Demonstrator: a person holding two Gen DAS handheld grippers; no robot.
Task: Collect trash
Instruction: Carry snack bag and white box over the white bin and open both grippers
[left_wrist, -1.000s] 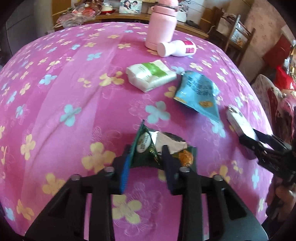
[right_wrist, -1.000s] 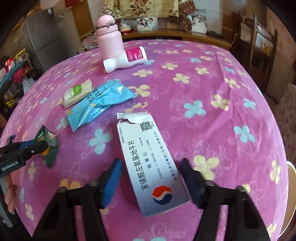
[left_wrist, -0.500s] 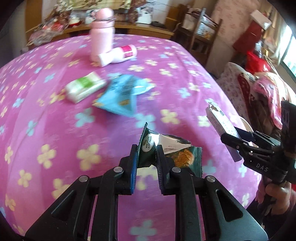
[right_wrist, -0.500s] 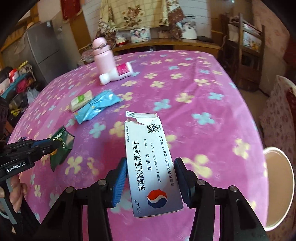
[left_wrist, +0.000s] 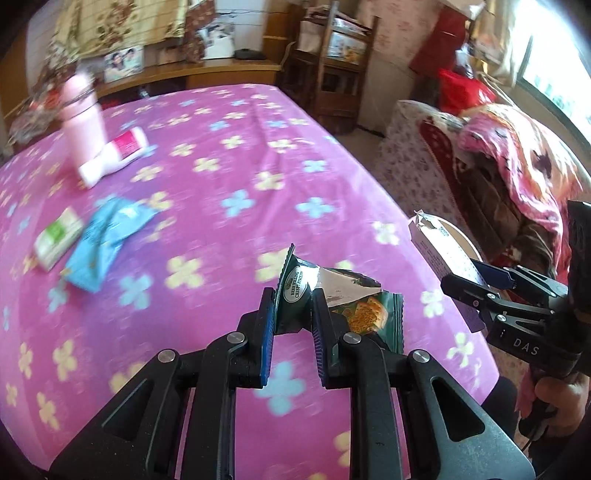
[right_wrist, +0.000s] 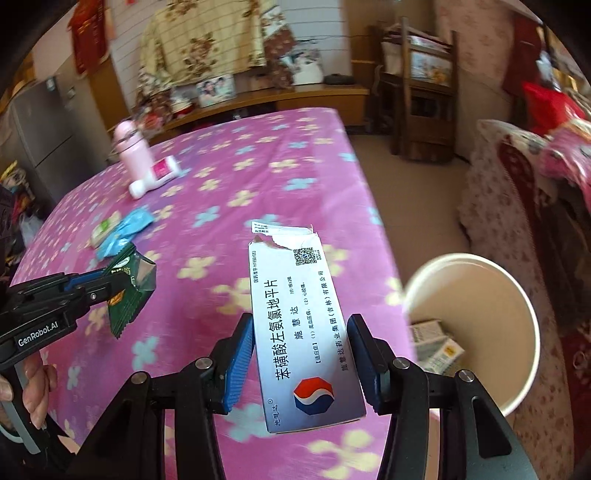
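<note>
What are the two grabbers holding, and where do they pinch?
The left gripper pinches the green snack wrapper at its torn-open end. The right gripper squeezes the white medicine box by its long sides, near the bottom.

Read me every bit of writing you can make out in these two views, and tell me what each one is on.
"BEEF FILLING CRISPY BISCUITS", last word unsure: green snack wrapper in the left gripper.
"苯磺酸左氨氯地平片", "施慧达": white medicine box in the right gripper.
"GenRobot.AI": left gripper's body, right wrist view.
"DAS": right gripper's body, left wrist view.
Too small or blurred: the box's fine print, the white bottle, the blue packet.
</note>
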